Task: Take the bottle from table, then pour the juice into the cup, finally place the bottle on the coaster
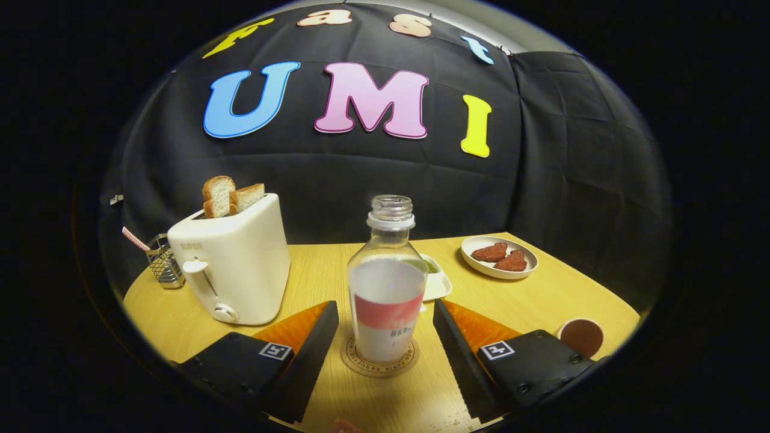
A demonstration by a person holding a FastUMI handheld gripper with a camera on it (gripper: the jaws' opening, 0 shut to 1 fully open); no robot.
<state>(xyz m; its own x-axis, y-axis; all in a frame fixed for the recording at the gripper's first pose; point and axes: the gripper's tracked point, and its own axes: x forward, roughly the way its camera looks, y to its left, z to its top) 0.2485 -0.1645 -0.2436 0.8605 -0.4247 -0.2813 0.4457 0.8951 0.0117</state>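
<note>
A pale wooden table (541, 300) fills the booth, and at its middle the uncapped bottle (385, 288) stands upright on a round coaster (379, 362), dead ahead at twelve o'clock between the fingers. The gripper (385, 337) is spread wide — neither finger touches the bottle. At ten o'clock sits a white toaster (234, 264) with two bread slices (231, 195); at two o'clock a plate (499, 255) — and at three o'clock, beside the right finger, the cup (581, 337).

Bottle (385, 288) upright on coaster (379, 364), between parted fingers (313, 355)
</note>
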